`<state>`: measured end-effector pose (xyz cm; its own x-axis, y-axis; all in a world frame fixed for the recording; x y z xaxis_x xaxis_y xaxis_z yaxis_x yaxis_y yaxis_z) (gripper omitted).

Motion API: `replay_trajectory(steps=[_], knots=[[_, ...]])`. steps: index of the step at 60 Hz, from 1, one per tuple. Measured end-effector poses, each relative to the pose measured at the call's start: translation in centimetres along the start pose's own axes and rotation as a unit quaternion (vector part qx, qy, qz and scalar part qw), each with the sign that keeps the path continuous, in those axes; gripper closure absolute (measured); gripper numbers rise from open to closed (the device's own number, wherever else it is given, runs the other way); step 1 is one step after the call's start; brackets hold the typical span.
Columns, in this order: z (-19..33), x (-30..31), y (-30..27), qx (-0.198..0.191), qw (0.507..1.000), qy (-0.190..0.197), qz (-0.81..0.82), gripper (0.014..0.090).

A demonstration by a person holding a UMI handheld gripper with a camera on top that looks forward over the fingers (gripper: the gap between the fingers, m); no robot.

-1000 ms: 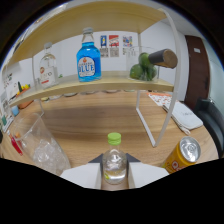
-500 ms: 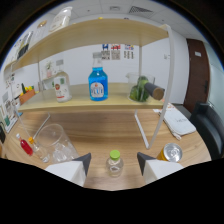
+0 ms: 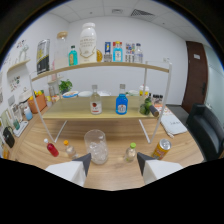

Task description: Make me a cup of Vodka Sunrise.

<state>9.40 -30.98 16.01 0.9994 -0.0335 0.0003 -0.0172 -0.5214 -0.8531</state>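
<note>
My gripper [image 3: 114,160] is open, held above the wooden table [image 3: 115,172] with nothing between its fingers. Just beyond the fingertips stands a clear glass cup [image 3: 96,145] with ice in it. To its right a small clear bottle with a green cap [image 3: 131,151] stands upright, free of the fingers. An orange drink can [image 3: 161,148] sits further right. Left of the cup are a small red bottle [image 3: 50,148] and a small orange-capped bottle [image 3: 69,149]. On the lower shelf [image 3: 75,115] stand a red-labelled bottle [image 3: 95,104] and a blue bottle [image 3: 121,104].
A two-level white-framed rack spans the table; its upper shelf [image 3: 55,72] carries a large white bottle [image 3: 88,42] and several smaller ones. A dark green bottle [image 3: 147,107] lies on the lower shelf. Papers [image 3: 172,122] and a black chair [image 3: 207,131] are at the right.
The fingers opened and let go of the green-capped bottle, which now stands on the table. The gripper has pulled back and risen, so the whole rack shows.
</note>
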Motion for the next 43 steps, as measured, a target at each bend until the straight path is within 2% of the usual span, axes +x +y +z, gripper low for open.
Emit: replay_trajectory(steps=[23, 43], knots=[[-1.9, -5.5, 1.6, -0.013, 1.000, -0.008, 0.004, 0.0189], [-1.8, -7.1, 2.5, -0.028, 0.999, 0.000, 0.025, 0.0188]])
